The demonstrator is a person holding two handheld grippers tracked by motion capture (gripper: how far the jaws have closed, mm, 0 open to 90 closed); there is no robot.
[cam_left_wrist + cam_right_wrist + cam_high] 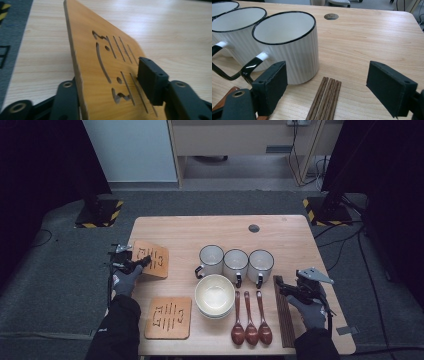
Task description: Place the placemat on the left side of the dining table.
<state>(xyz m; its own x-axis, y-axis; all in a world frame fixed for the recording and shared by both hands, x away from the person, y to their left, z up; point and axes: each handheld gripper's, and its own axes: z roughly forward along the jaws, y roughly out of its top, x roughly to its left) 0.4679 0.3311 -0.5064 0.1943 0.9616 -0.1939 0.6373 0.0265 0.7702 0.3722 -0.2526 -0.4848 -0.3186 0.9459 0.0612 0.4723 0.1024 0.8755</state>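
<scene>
left tongs (110, 82): apparently loosened round coaster (100, 62) | right tongs (337, 87): open above chopsticks (324, 100)

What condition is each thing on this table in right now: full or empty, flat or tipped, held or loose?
Far cut-out wooden trivet: tilted, between left claw's pads.
Near cut-out wooden trivet: flat, untouched.
Three white ribbed mugs: upright, empty.
Cream bowls: stacked, top one empty.
Three reddish wooden spoons: lying side by side.
Dark wooden chopsticks: lying bundled.
Right claw: open, empty.
</scene>
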